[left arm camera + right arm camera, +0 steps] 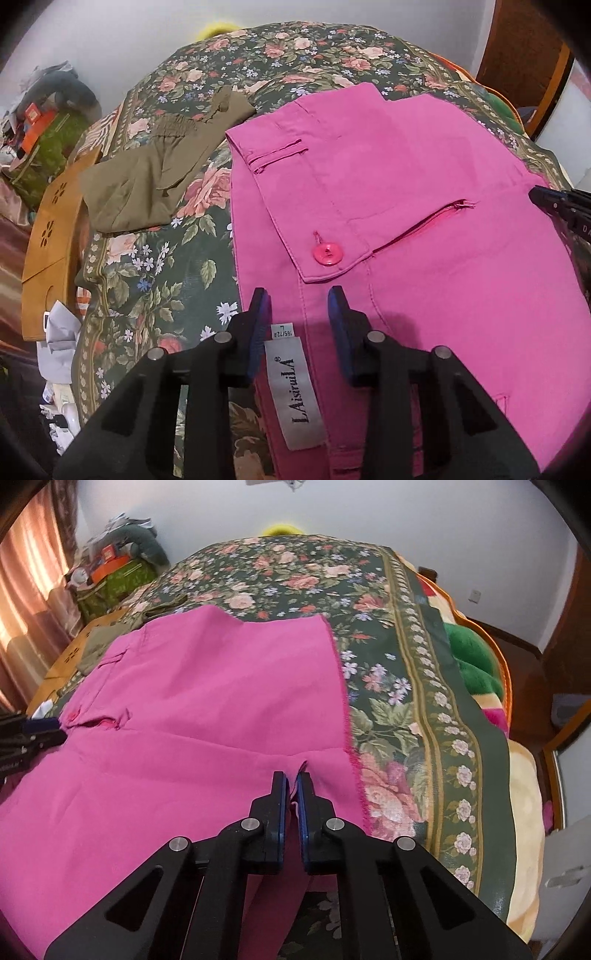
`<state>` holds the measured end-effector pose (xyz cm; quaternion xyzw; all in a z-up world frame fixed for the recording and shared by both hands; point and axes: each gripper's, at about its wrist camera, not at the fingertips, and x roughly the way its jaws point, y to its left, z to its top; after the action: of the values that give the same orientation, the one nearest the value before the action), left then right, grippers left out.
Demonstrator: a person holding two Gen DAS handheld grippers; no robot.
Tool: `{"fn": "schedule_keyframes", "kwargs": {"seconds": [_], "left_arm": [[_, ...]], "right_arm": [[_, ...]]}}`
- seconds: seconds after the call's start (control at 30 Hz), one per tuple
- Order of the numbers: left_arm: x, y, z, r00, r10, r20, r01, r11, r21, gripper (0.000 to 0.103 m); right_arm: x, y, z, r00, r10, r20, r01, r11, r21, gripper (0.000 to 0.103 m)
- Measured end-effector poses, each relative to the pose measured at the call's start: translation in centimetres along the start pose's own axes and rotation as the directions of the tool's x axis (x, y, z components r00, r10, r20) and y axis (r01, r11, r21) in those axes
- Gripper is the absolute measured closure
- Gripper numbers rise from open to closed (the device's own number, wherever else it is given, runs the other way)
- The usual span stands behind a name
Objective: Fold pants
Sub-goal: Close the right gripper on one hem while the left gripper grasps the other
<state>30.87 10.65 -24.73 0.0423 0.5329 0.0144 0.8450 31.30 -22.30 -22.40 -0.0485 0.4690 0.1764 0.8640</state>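
Pink pants (424, 177) lie on a floral bedspread, folded over, with a pink button (327, 254), a zip pocket and a white brand label (291, 391) showing. My left gripper (300, 301) is open, its jaws to either side of the waistband edge near the label. In the right wrist view the pants (207, 686) spread across the bed. My right gripper (291, 782) is shut on a raised pinch of the pink fabric near the pants' right edge. The right gripper's tip also shows at the right edge of the left wrist view (554, 203).
An olive-green garment (147, 173) lies on the floral bedspread (159, 266) left of the pants. A tan wooden bed board (48, 236) and a cluttered pile (44, 122) are at the left. A green and yellow blanket (476, 657) runs along the right side.
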Motion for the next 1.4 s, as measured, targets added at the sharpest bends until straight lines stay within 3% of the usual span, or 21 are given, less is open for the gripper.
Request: {"fn": "schedule_keyframes", "kwargs": {"seconds": [0.2, 0.3, 0.37, 0.47, 0.53, 0.6, 0.73, 0.97, 1.1, 1.17, 1.3, 1.37, 1.4], "left_arm": [[0.0, 0.1, 0.1, 1.0, -0.012, -0.002, 0.012, 1.0, -0.006, 0.067], [-0.4, -0.1, 0.2, 1.0, -0.012, 0.003, 0.012, 0.999, 0.035, 0.067], [-0.8, -0.3, 0.4, 1.0, -0.003, -0.002, 0.003, 0.997, 0.071, 0.066], [-1.5, -0.3, 0.8, 1.0, -0.007, 0.004, 0.007, 0.996, 0.089, 0.065], [-2.1, 0.0, 1.4, 1.0, -0.024, 0.015, 0.023, 0.997, 0.073, 0.06], [-2.7, 0.7, 2.4, 0.998, -0.049, 0.032, 0.048, 0.998, 0.04, 0.054], [-3.0, 1.8, 4.2, 0.995, -0.083, 0.049, 0.084, 0.996, -0.022, 0.043], [0.9, 1.9, 6.0, 0.98, -0.18, -0.085, 0.173, 0.981, -0.092, 0.042], [2.6, 1.7, 6.2, 0.97, -0.216, -0.115, 0.203, 0.973, -0.113, 0.042], [3.1, 1.6, 6.1, 0.964, -0.241, -0.115, 0.227, 0.966, -0.122, 0.044], [3.1, 1.2, 6.2, 0.974, -0.204, -0.1, 0.196, 0.976, -0.091, 0.074], [3.2, 1.4, 6.2, 0.981, -0.17, -0.092, 0.163, 0.983, -0.082, 0.087], [3.3, 1.4, 6.2, 0.985, -0.149, -0.087, 0.143, 0.987, -0.075, 0.091]], "right_arm": [[0.0, -0.4, 0.0, 0.999, -0.039, -0.018, 0.039, 0.999, 0.026, 0.101], [-0.7, -1.7, 0.0, 0.999, 0.019, -0.035, -0.016, 0.996, 0.084, 0.1], [-1.7, -1.9, -0.1, 1.0, 0.014, -0.02, -0.012, 0.996, 0.089, 0.1], [-3.5, -1.9, 0.0, 1.0, -0.014, 0.01, 0.014, 0.998, 0.059, 0.087], [-4.5, -2.1, 0.2, 0.998, -0.034, 0.045, 0.032, 0.998, 0.049, 0.069], [-5.1, -2.3, 0.6, 0.996, -0.045, 0.075, 0.041, 0.998, 0.05, 0.061], [-4.8, -2.8, 1.6, 0.995, -0.052, 0.086, 0.047, 0.997, 0.069, 0.055], [-1.7, -3.1, 1.8, 1.0, 0.001, 0.009, -0.002, 0.994, 0.107, 0.055], [-0.3, -2.9, 1.6, 1.0, 0.011, -0.004, -0.01, 0.995, 0.102, 0.055], [0.0, -2.6, 1.5, 1.0, 0.012, 0.007, -0.012, 0.996, 0.083, 0.055], [0.7, -2.0, 1.6, 1.0, 0.014, -0.001, -0.014, 0.999, 0.048, 0.055], [1.0, -1.8, 1.7, 1.0, 0.008, -0.016, -0.008, 1.0, 0.03, 0.061], [1.3, -1.6, 1.7, 1.0, 0.005, -0.029, -0.005, 1.0, 0.021, 0.07]]}}
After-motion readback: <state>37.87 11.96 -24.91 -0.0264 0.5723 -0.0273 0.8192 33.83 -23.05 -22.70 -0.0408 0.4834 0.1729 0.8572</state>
